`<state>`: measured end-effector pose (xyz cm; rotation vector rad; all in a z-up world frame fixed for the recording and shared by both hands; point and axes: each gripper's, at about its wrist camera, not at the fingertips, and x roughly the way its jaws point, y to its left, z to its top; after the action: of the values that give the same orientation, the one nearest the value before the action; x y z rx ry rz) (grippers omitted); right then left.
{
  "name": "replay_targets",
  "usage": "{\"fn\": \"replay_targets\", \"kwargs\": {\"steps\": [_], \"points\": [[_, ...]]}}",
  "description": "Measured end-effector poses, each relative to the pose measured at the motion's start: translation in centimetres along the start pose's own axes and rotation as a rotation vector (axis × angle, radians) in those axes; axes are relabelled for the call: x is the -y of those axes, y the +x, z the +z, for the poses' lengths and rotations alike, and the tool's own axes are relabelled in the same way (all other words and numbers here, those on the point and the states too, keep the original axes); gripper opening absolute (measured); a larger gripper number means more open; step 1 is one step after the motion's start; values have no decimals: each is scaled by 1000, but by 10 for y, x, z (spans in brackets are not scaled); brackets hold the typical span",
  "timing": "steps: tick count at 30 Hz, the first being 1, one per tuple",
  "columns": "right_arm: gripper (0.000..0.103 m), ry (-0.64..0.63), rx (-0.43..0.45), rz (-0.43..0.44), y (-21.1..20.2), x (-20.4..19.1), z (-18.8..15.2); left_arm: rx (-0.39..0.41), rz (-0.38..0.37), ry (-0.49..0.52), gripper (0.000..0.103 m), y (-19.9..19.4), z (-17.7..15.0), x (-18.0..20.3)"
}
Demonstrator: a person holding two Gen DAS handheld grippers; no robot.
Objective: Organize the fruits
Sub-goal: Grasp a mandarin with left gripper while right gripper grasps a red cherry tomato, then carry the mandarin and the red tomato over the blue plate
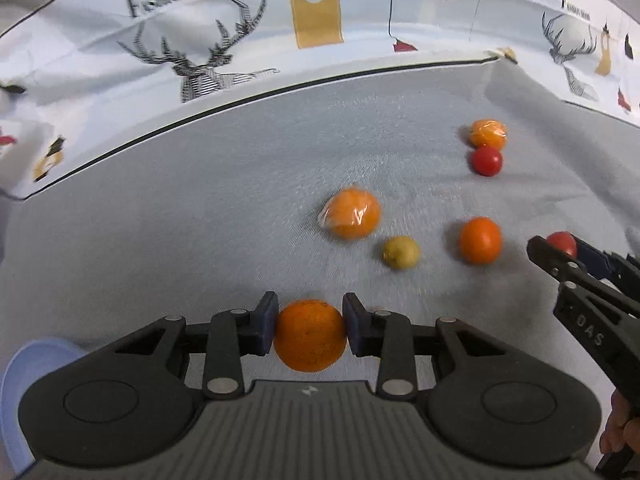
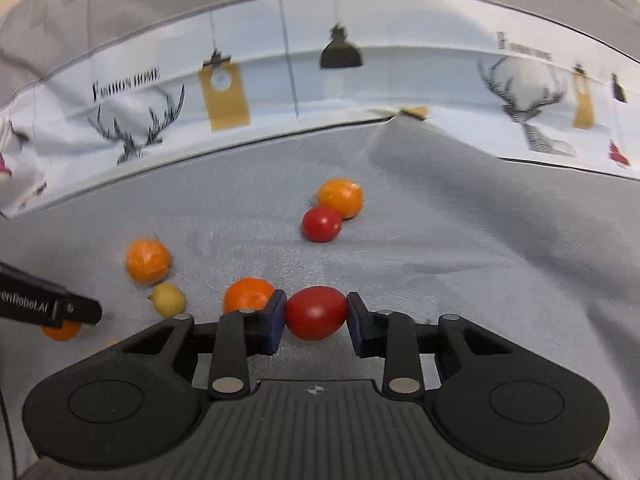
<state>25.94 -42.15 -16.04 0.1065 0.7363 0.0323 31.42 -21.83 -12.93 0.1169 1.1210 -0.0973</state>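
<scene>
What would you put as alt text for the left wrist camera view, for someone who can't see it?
The left gripper is shut on an orange above a grey cloth. Five loose fruits lie beyond, including a wrapped orange and a small yellow fruit, while the right gripper grips a tomato at the right edge.

We see a grey cloth surface (image 1: 200,220) carrying loose fruit: a wrapped orange (image 1: 352,213), a yellowish fruit (image 1: 401,252), a bare orange (image 1: 479,240), and a far wrapped orange (image 1: 488,133) touching a red tomato (image 1: 486,161).
</scene>
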Motion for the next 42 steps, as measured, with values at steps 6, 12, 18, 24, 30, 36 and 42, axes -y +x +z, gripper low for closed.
{"fn": "replay_targets", "kwargs": {"steps": [6,12,18,24,30,36,42], "points": [[34,59,23,25,-69,-12,-6,30,6,-44,39,-65,-27,-18],[34,65,27,117,-152,-49,-20,67,9,-94,39,-152,-82,-54],[34,21,24,228,-227,-102,-40,96,43,-169,39,-228,-158,-98],[34,-71,12,310,-284,-154,-63,132,76,-240,39,-278,-228,-136],[34,-146,-1,349,-323,-191,-90,170,76,-274,39,-306,-274,-156],[34,-220,-2,353,-343,-212,-104,189,44,-301,39,-316,-292,-169],[34,-248,7,339,-348,-220,-103,214,37,-316,39,-321,-294,-174]]}}
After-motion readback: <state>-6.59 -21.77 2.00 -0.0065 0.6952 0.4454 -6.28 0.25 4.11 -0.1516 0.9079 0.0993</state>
